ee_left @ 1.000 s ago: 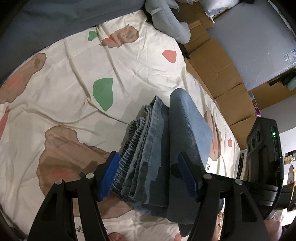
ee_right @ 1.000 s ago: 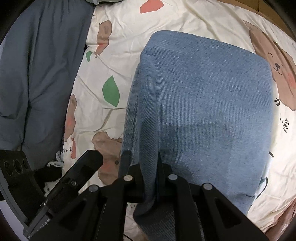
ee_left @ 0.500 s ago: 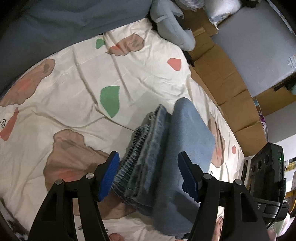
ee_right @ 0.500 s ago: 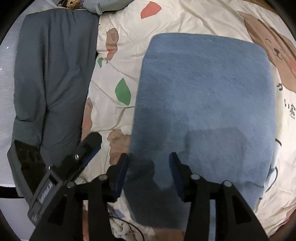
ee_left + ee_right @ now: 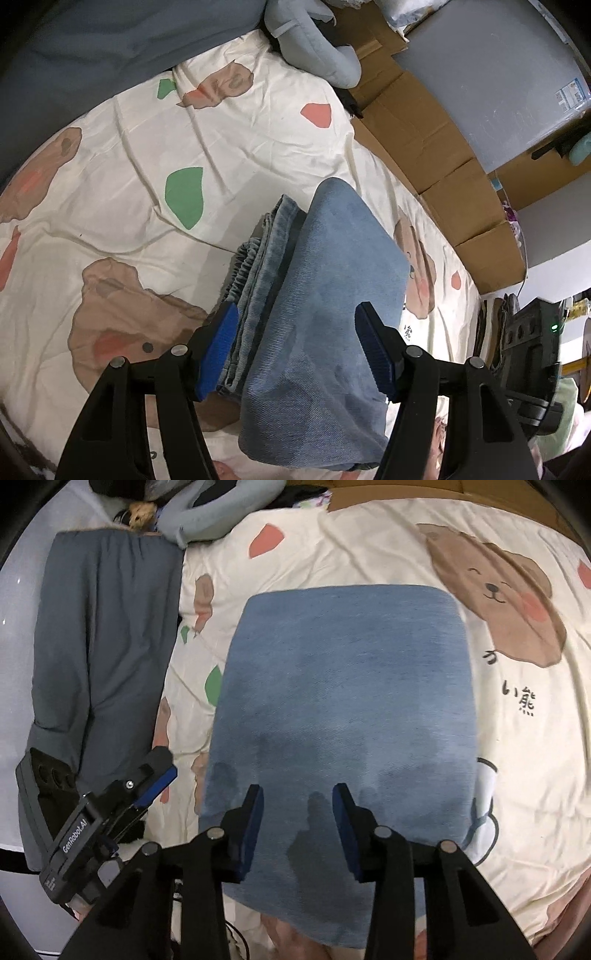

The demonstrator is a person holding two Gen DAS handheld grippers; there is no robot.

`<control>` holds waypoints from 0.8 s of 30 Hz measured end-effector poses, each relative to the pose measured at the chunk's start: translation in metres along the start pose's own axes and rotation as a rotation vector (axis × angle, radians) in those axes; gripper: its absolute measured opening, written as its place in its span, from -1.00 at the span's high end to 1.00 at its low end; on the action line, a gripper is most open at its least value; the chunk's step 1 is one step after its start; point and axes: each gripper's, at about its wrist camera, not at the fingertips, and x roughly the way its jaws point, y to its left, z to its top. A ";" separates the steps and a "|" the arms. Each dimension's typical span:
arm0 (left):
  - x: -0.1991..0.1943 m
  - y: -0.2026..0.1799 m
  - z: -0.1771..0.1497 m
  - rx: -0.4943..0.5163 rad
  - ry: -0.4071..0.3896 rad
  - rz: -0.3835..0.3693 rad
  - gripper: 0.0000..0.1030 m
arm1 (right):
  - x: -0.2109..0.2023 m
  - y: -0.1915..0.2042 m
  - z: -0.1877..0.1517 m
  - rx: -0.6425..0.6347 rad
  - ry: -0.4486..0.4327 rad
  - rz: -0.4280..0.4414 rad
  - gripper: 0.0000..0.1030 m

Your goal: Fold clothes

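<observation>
Folded denim garment (image 5: 343, 709) lies flat on the bed sheet (image 5: 369, 546), approx. centre of the right wrist view, top face smooth and roughly rectangular. In the left wrist view the same garment (image 5: 325, 332) shows its stacked edge: several folded layers plus a gathered elastic waistband on the left side of the stack.

Left gripper (image 5: 295, 343): jaws spread wide, one on each side of the garment stack. The left blue pad sits against or just beside the layered edge; contact cannot be confirmed. The right pad stands over the top face, no squeeze visible in the cloth.

Right gripper (image 5: 297, 819): jaws apart and closing, positioned above the near end of the garment. Cloth lies flat beneath the pads, not pinched between them. Gripper shadow falls on the denim.

In the right wrist view, the left gripper appears at lower left, at the garment's left edge.

Sheet: cream, w/ bear, green and coral print. Grey-blue garment (image 5: 103, 657) lies along the sheet's left edge, well apart from the denim. Cardboard boxes (image 5: 424, 147) run along the bed's far side. Light-blue plush item (image 5: 314, 48) at the head end.
</observation>
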 end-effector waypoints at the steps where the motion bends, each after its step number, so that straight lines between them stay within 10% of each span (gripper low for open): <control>1: 0.000 0.000 0.000 0.000 0.001 -0.005 -0.29 | 0.000 -0.005 -0.001 0.004 0.002 -0.007 0.27; 21: 0.033 0.011 -0.009 0.033 0.045 -0.084 -0.27 | 0.008 -0.096 -0.034 0.147 0.000 -0.062 0.27; 24: 0.040 0.012 -0.009 0.067 0.058 -0.112 0.01 | 0.005 -0.102 -0.035 0.150 -0.004 -0.068 0.27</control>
